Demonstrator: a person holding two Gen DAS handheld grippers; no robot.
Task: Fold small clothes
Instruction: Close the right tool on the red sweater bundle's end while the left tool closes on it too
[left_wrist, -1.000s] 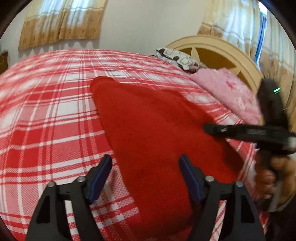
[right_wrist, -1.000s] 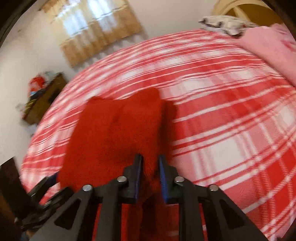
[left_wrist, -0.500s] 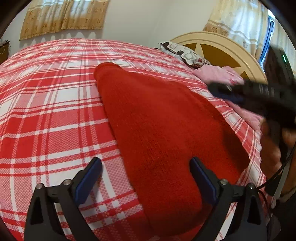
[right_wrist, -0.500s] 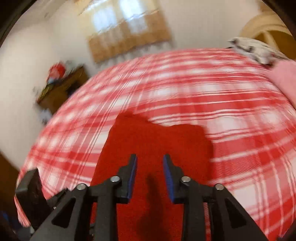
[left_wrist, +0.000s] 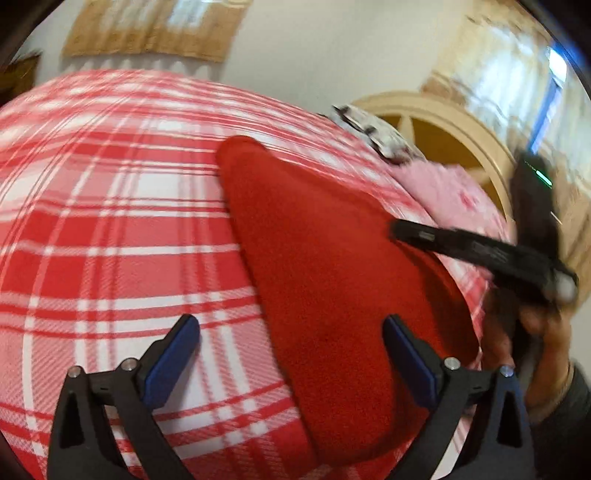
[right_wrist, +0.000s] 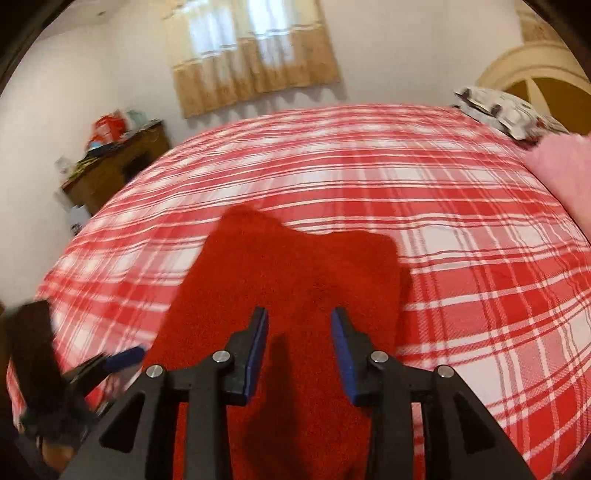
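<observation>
A red knitted garment (left_wrist: 332, 277) lies flat on the red-and-white plaid bedspread (left_wrist: 110, 240). My left gripper (left_wrist: 291, 332) hovers over the garment's near left edge. Its jaws are opening wide and nothing is pinched: one finger is over the plaid, the other over the red cloth. In the right wrist view the garment (right_wrist: 295, 266) spreads out ahead of my right gripper (right_wrist: 299, 321). That gripper stands partly open just above the cloth, with only cloth seen below the gap. The left wrist view shows it side-on (left_wrist: 402, 230), held by a hand (left_wrist: 546, 332).
A pink blanket (left_wrist: 443, 192) and a patterned pillow (left_wrist: 373, 129) lie by the arched headboard (left_wrist: 461, 122) at the right. A wooden cabinet (right_wrist: 114, 166) with clutter stands by the wall beyond the bed's left side. Plaid bedspread (right_wrist: 443, 221) stretches around the garment.
My right gripper has opened, let go of the red cloth and lifted a little. My left gripper's jaws have spread wider. The garment now lies flat.
</observation>
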